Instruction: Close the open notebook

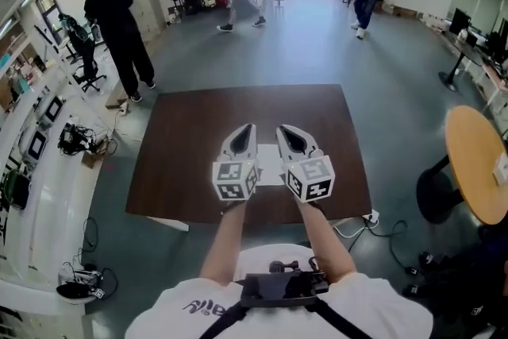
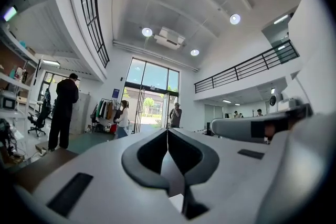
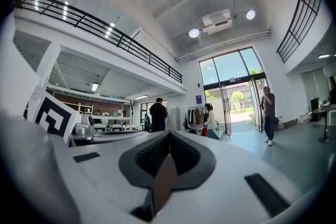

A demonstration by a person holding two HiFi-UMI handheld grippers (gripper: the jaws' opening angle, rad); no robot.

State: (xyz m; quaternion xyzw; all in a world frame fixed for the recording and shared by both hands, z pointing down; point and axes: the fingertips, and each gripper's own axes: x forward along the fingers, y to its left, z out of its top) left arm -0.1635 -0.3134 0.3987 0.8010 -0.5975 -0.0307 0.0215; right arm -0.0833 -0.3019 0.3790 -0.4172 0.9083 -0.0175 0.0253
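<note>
A white notebook (image 1: 271, 164) lies on the dark brown table (image 1: 190, 147), near its front edge. Only a strip of it shows between my two grippers, so I cannot tell whether it lies open. My left gripper (image 1: 248, 128) and right gripper (image 1: 283, 129) hover side by side above it and point away from me, level. In the left gripper view the left gripper (image 2: 167, 131) has its jaws closed tip to tip with nothing between them. The right gripper (image 3: 169, 135) in its own view is shut and empty as well.
A round wooden table (image 1: 476, 163) stands at the right, with cables and a power strip (image 1: 369, 217) on the floor beside it. A white bench (image 1: 40, 171) with gear runs along the left. A person in black (image 1: 119, 32) stands beyond the table's far left corner; two more people are farther back.
</note>
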